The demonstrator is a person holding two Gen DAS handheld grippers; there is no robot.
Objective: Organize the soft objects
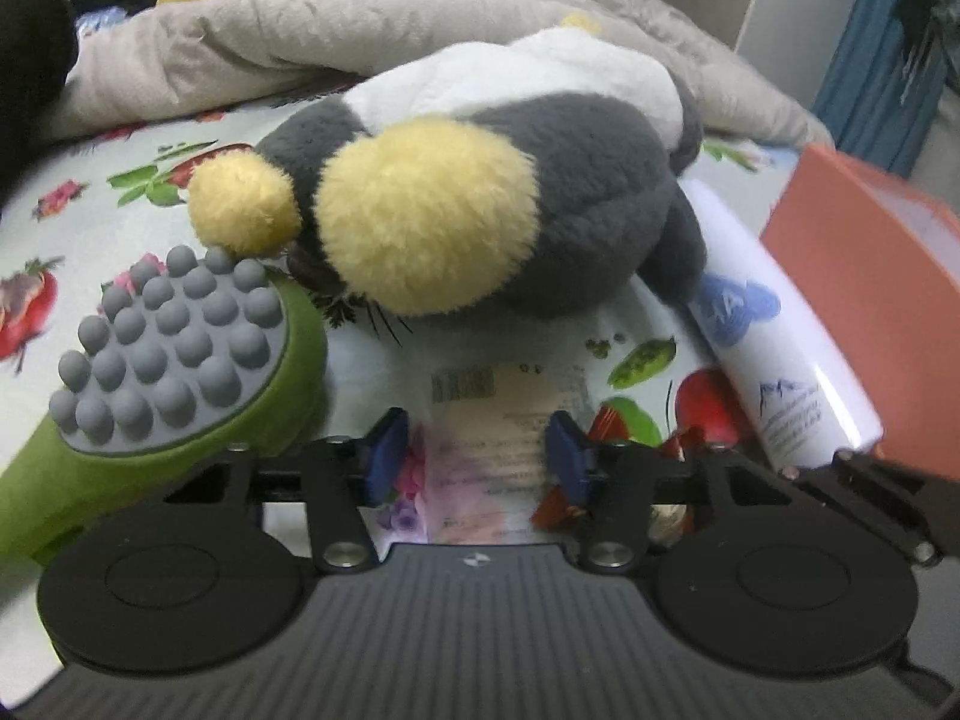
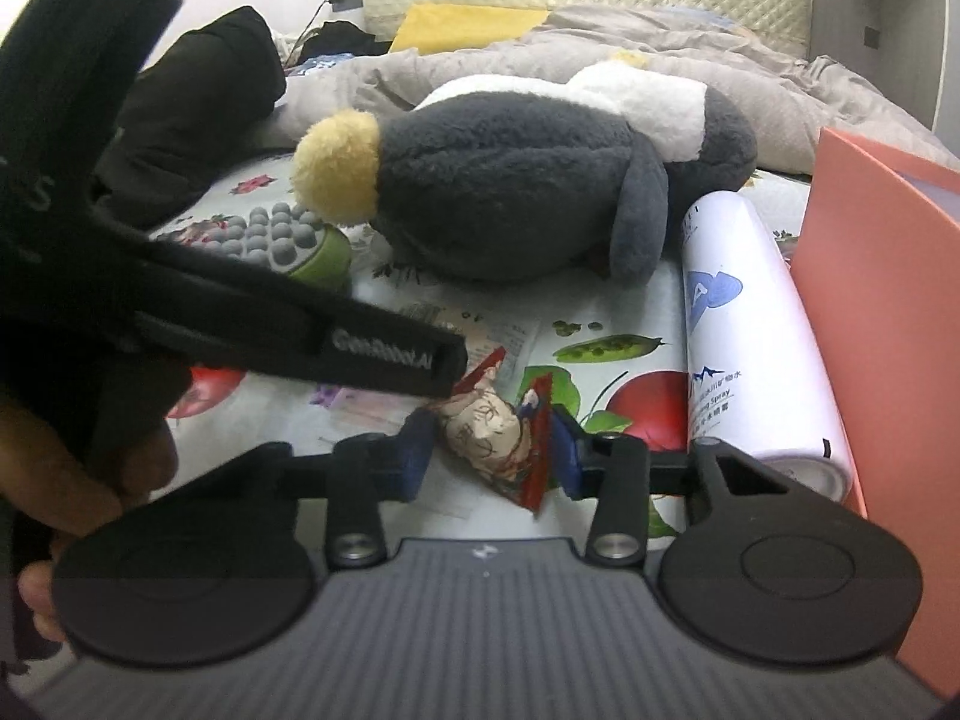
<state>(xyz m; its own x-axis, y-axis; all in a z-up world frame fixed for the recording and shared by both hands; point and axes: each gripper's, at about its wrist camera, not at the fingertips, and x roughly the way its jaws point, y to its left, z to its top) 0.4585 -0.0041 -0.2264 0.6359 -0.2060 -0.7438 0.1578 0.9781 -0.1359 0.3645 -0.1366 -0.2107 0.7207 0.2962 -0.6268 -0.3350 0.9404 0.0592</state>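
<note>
L to R: green massage brush [image 1: 174, 354]; L gripper [image 1: 477, 450], jaws part-open over a flat packet [image 1: 498, 438], contact unclear. Plush penguin [image 1: 480, 192] lies on the fruit-print sheet [image 1: 72, 228]. R gripper [image 2: 498, 456] jaws clamp a small sachet [image 2: 498, 438]. Spray can [image 2: 738, 324] beside orange box [image 2: 888, 312].

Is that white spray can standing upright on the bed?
No, the white spray can lies on its side on the fruit-print sheet, between the plush penguin and the orange box.
</note>
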